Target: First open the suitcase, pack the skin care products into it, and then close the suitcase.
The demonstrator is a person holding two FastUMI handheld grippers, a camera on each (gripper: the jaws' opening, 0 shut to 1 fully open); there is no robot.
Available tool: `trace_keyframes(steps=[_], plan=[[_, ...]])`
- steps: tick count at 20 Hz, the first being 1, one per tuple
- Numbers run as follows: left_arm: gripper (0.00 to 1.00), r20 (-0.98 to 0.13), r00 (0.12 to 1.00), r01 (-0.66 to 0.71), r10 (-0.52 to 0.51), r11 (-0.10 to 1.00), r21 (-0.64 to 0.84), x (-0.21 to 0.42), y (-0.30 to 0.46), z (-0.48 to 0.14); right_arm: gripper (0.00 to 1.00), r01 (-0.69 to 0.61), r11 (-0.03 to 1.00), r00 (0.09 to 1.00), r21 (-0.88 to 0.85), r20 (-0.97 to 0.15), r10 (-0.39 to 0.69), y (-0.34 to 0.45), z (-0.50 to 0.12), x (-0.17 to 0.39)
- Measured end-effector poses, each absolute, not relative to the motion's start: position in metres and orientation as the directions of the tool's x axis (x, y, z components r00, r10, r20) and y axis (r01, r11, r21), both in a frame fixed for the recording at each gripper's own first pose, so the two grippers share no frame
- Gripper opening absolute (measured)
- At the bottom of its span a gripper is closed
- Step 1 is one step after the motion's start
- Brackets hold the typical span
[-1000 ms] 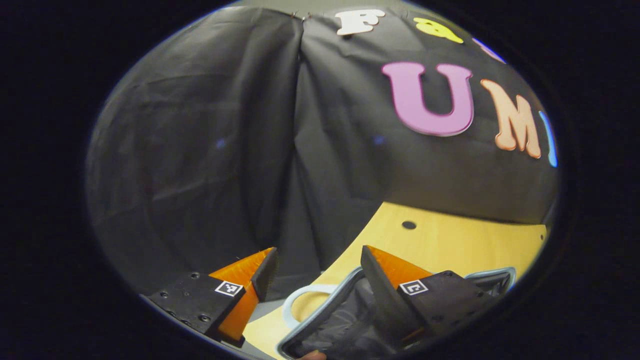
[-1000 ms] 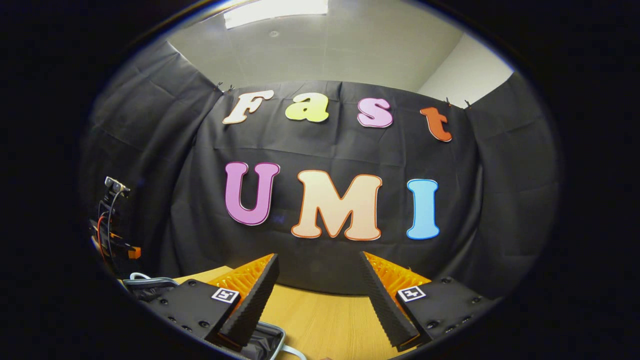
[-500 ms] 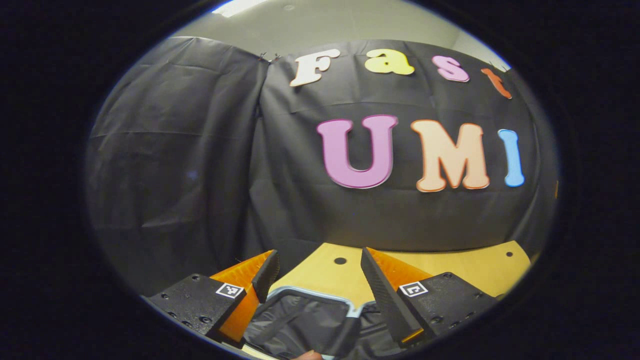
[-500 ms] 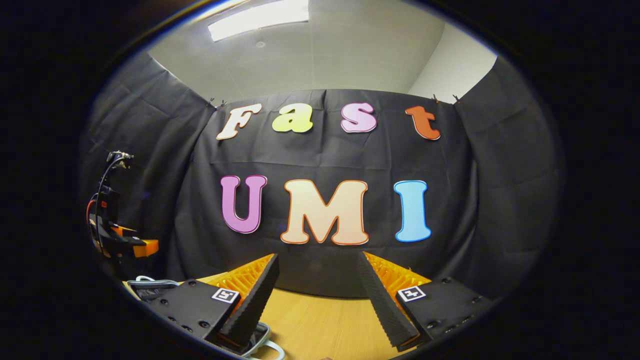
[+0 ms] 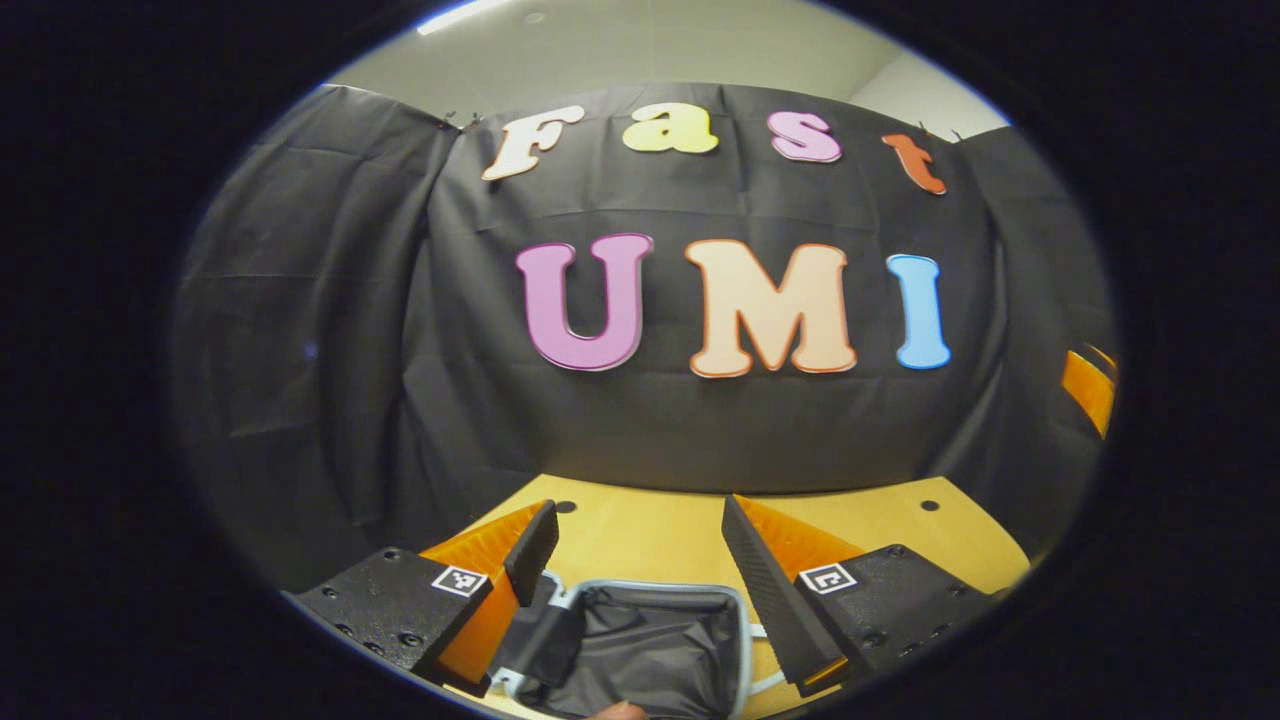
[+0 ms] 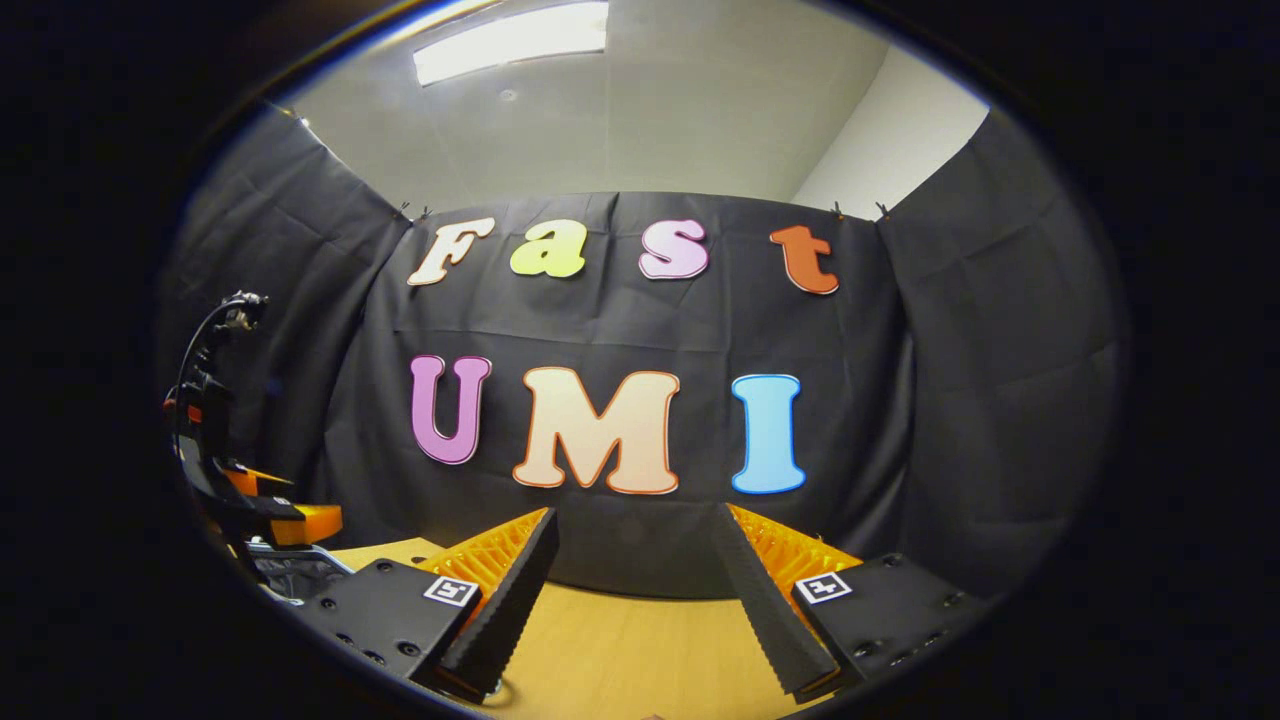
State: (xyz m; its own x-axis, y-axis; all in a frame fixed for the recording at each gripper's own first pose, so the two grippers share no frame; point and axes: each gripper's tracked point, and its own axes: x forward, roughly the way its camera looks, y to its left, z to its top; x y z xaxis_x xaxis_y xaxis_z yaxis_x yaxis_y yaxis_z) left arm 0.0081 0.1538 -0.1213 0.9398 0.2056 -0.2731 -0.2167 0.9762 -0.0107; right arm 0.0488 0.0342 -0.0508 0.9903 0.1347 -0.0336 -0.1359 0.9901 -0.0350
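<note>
In the left gripper view, the suitcase (image 5: 640,655) lies open on the wooden table (image 5: 860,515), showing a dark fabric lining and a pale rim. It sits low between the fingers of my left gripper (image 5: 637,508), which is open and holds nothing. My right gripper (image 6: 635,513) is open too, hovering over bare tabletop (image 6: 640,650) with nothing between its fingers. The right gripper view also has the left gripper (image 6: 255,505) at the far left, with a corner of the suitcase (image 6: 290,578) just below it. A part of the right gripper (image 5: 1088,388) shows at the right edge of the left gripper view.
The table's far edge meets the black cloth wall (image 5: 700,440) close behind the suitcase. Small round holes (image 5: 930,506) dot the tabletop near that edge. A cable (image 6: 205,345) rises from the left gripper.
The left gripper has swung round to face the back wall, and the open suitcase now sits centred between its fingers. The right gripper has tilted up slightly, and the suitcase handle has left its view.
</note>
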Motion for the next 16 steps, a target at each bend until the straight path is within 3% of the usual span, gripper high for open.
trace_keyframes(steps=[16], plan=[[0.97, -0.458, 0.888, -0.008, -0.038, 0.995, -0.098, -0.018, -0.049, -0.217, 0.99, -0.116, 0.992, 0.990, -0.059, -0.087, 0.110, -0.074, -0.068, 0.004]])
